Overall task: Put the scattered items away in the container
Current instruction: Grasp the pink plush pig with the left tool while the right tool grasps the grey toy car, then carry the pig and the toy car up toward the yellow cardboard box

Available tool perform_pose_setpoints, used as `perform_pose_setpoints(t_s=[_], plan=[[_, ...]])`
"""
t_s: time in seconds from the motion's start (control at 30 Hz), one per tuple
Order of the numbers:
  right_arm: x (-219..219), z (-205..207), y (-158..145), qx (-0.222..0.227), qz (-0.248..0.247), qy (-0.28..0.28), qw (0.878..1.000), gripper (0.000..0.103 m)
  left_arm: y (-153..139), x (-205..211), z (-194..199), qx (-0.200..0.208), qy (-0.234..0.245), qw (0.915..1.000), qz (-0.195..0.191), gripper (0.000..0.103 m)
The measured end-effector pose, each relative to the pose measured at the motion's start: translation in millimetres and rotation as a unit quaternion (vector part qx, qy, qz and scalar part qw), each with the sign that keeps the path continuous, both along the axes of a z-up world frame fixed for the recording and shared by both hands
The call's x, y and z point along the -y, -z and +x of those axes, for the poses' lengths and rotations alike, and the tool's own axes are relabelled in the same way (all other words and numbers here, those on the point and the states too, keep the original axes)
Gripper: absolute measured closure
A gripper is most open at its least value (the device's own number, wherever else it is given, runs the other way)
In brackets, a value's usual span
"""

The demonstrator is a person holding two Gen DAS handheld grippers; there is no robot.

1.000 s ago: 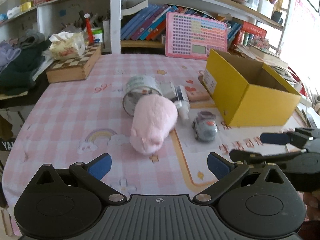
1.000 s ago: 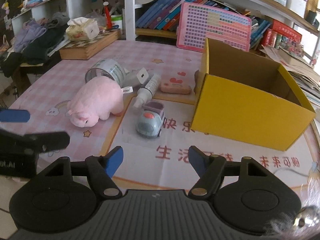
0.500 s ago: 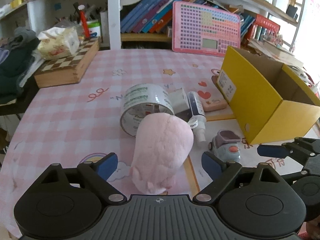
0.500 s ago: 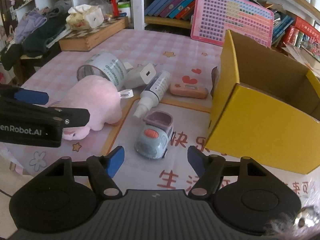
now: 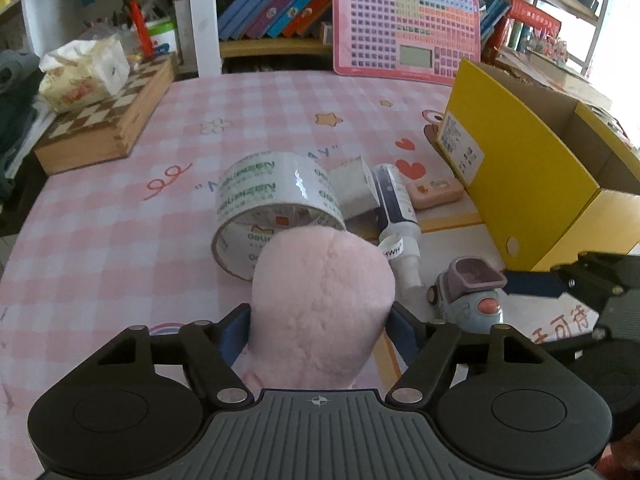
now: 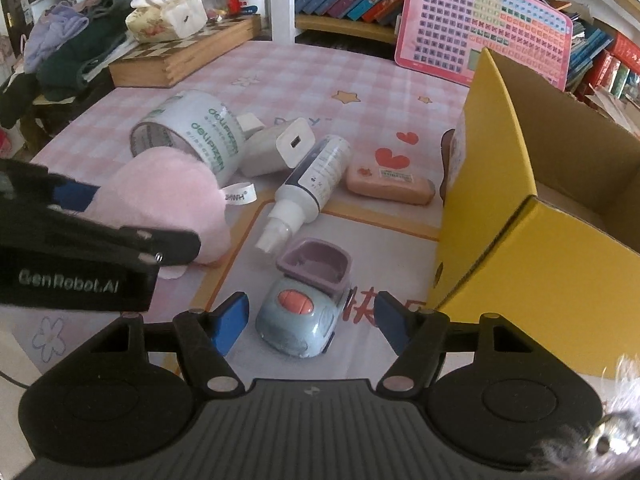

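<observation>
A pink plush toy [image 5: 320,300] lies on the pink checked tablecloth between the fingers of my left gripper [image 5: 320,334]. Its jaws are closing, and both blue pads touch the plush's sides. My right gripper [image 6: 310,324] stands open around a small blue-grey toy car [image 6: 308,312], pads apart from it. Behind them lie a tape roll [image 6: 192,132], a white charger [image 6: 280,148], a spray bottle [image 6: 316,176] and a pink bar [image 6: 390,186]. To the right, the yellow cardboard box [image 6: 500,200] is open at the top.
A wooden chessboard box [image 5: 104,120] with a tissue pack [image 5: 84,72] sits at the back left. A pink keypad board [image 5: 404,28] leans on the bookshelf behind. Clothes [image 6: 60,56] are piled off the table's left edge.
Both grippers moved forward and down towards the items. The left jaws narrowed from wide open onto the plush. The right gripper now straddles the toy car.
</observation>
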State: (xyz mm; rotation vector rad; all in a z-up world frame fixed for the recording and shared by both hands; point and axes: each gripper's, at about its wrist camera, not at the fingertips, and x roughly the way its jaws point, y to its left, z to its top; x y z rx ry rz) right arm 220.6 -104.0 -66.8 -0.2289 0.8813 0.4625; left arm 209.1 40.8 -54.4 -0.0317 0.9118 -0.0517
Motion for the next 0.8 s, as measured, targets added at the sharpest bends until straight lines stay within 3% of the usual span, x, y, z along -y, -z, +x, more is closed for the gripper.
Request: perform_pose_setpoints(t_s=[0.17, 0.3, 0.53, 0.8], plan=[[-0.8, 8.0, 2.2, -0.009, 0.002, 0.003, 1.0, 0.039, 1.5, -3.5, 1.0, -0.003, -0.001, 1.0, -0.007, 0.035], [-0.8, 8.7, 3.1, -0.022, 0.009, -0.005, 1.0, 0.051, 0.8, -5.0, -1.8, -0.002, -0.004, 0.9999, -0.013, 0.039], [0.8, 5.4, 0.6, -0.02, 0.013, -0.009, 1.0, 0.061, -4.4, -13.0, -14.7, -0.003, -0.021, 0.9991, -0.037, 0.047], [4.1, -8.0, -6.7, -0.021, 0.022, -0.008, 1.0, 0.063, -10.3, -24.2, -39.8, -0.005, -0.048, 0.9954, -0.083, 0.048]])
